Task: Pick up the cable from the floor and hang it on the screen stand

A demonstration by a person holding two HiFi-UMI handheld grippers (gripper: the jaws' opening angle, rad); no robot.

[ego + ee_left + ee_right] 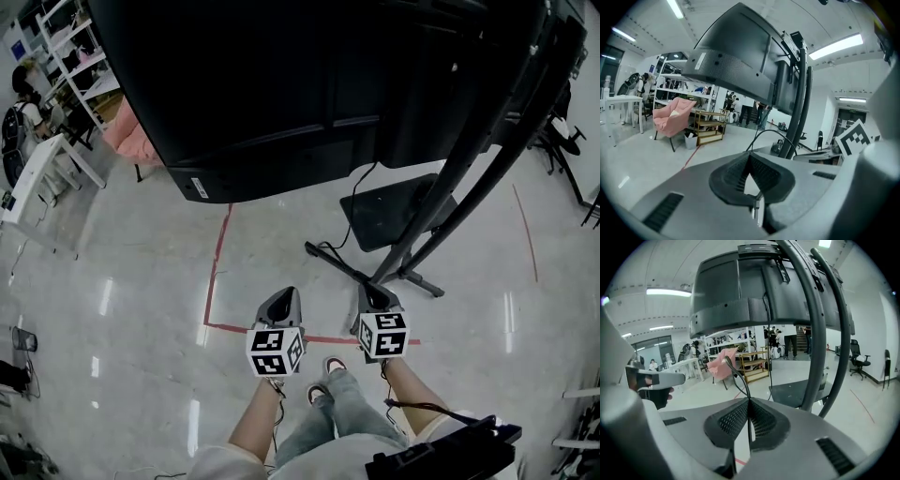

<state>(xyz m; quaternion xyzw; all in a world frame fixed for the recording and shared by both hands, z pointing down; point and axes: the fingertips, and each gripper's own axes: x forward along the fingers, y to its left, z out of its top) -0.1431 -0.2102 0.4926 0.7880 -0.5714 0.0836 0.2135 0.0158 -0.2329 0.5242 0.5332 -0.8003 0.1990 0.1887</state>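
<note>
Cable (pixel 737 373) pinched in right tongs (pixel 748 402), stub rising ahead-left of tips; left tongs (pixel 750 157) closed, seemingly empty. Judged light, limp, slightly springy; best regripped mid-length, draped over stand (pixel 818 333) ahead

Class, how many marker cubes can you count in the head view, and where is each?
2. One marker cube is on the left gripper, the other on the right gripper, whose jaws pinch the cable. None seems hidden.

The cable (pixel 735 372), screen stand (pixel 487 150) and screen (pixel 281 75) are black. The floor (pixel 131 272) is pale grey with red tape lines (pixel 217 262). The left gripper (pixel 284 296) and right gripper (pixel 371 291) are grey, with black-and-white marker squares.
</note>
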